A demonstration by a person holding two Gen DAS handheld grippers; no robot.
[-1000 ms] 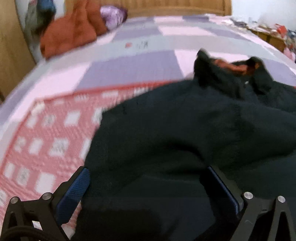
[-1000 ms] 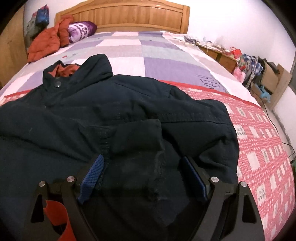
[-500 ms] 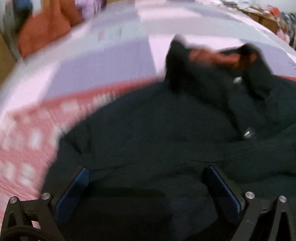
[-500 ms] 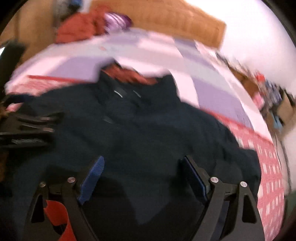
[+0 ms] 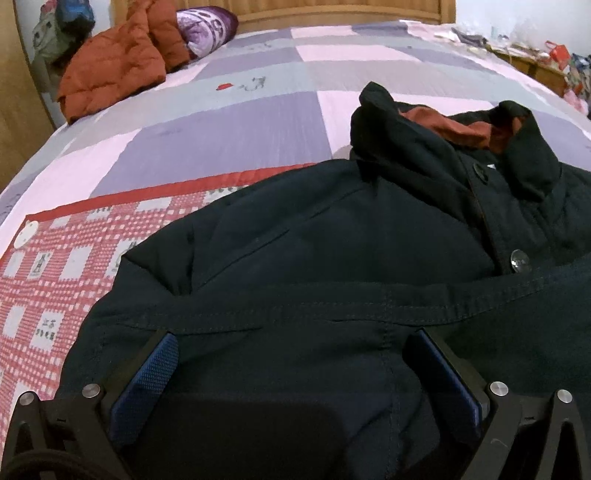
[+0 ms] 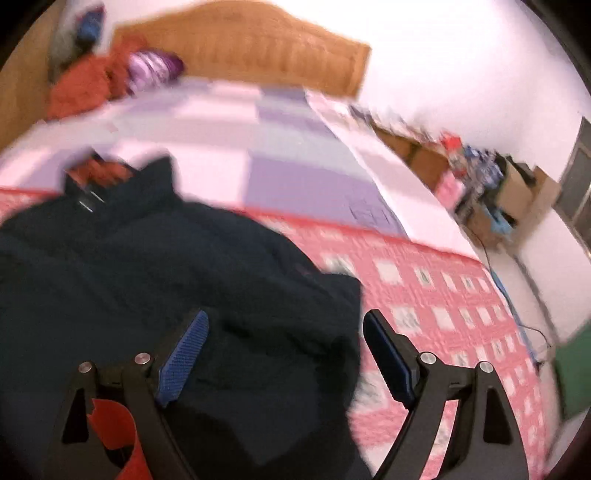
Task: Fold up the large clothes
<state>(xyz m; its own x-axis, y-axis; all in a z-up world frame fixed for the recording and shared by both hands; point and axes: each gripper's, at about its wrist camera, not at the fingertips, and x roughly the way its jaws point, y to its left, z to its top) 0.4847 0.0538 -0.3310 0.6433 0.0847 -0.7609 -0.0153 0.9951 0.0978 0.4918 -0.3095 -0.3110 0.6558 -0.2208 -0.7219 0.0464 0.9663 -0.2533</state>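
Observation:
A large dark navy jacket (image 5: 332,251) with a rust-red collar lining lies front up on the bed, a sleeve folded across its body. My left gripper (image 5: 291,350) is open and empty, low over the folded sleeve near the jacket's left side. In the blurred right wrist view the jacket (image 6: 155,266) fills the lower left. My right gripper (image 6: 284,332) is open and empty over the jacket's right edge, with its right finger above the red checked cover.
The bed has a purple and pink patchwork quilt (image 5: 229,122) and a red checked cover (image 6: 436,291). An orange-red coat (image 5: 110,70) and a purple pillow (image 5: 207,29) lie by the wooden headboard (image 6: 251,48). A cluttered shelf (image 6: 480,177) stands at the right.
The left gripper has swung back left and steadied over the folded sleeve. The right gripper has swept to the right, from over the jacket's middle to its right edge; that view is still blurred.

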